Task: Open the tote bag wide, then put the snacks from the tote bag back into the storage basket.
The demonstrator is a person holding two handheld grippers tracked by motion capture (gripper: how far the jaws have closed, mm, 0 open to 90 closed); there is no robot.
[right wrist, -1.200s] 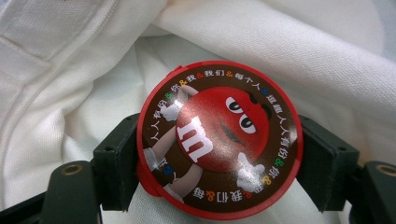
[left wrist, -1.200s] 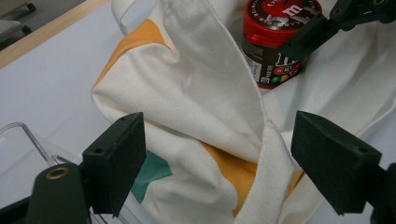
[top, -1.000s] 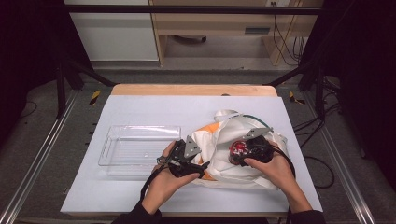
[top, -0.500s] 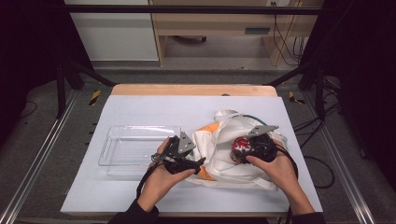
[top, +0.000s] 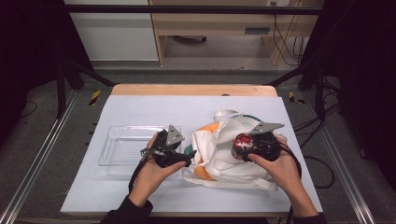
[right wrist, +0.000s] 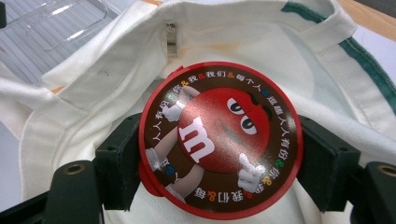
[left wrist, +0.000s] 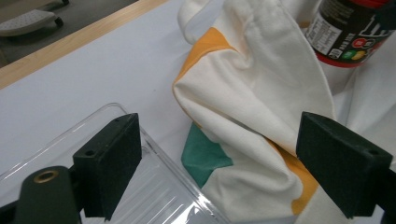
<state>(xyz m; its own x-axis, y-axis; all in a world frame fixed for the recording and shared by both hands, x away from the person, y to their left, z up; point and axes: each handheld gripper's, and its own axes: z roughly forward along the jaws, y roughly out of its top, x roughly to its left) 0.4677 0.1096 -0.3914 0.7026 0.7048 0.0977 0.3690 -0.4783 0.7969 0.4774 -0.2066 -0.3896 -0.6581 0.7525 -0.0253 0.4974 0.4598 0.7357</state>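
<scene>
Now your right tongs (right wrist: 219, 154) clamp the candy tub (right wrist: 220, 140); left tongs (left wrist: 233, 163) gape beside the bag (left wrist: 252, 93). Lift it straight clear of that cloth.

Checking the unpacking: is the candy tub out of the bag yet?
Out: the right gripper holds the candy tub above the bag.

A white-topped table (top: 140, 196) carries a clear plastic tray (top: 122, 148); a cloth bag (top: 224, 161) beside it.
</scene>
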